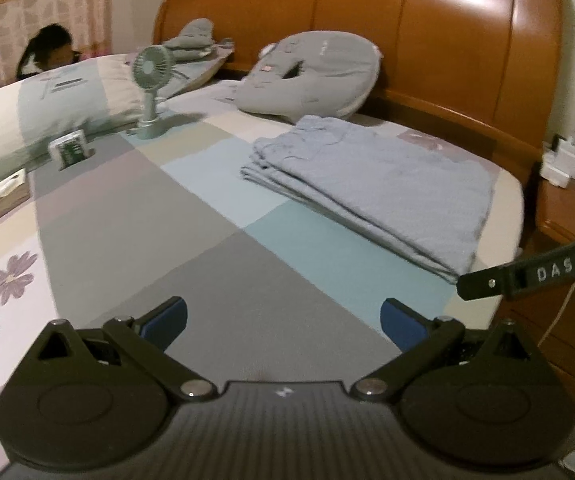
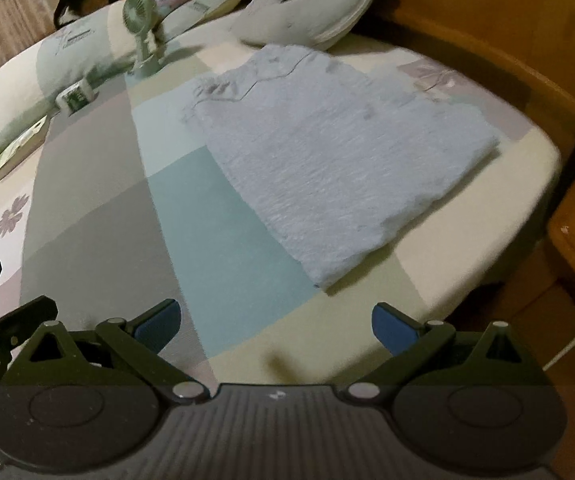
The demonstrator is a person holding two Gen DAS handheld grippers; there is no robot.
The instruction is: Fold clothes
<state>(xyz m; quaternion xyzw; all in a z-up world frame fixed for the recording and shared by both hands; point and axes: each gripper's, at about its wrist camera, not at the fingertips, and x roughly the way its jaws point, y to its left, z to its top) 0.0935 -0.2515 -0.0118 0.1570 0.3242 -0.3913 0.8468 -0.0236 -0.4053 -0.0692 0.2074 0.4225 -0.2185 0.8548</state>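
Grey-blue fabric, a folded garment (image 1: 371, 184), lies flat in layers on the patchwork bed (image 1: 135, 216), toward its right side near the wooden headboard (image 1: 427, 28). To the left, a small green fan (image 1: 150, 88) stands upright beside a long pillow (image 1: 47, 100), with a grey cushion (image 1: 307, 72) propped behind the garment. The left tongs (image 1: 283, 322) hover spread wide over the bed, gripping nothing. The right tongs (image 2: 273, 326) are likewise spread wide and bare, short of the garment's near corner.
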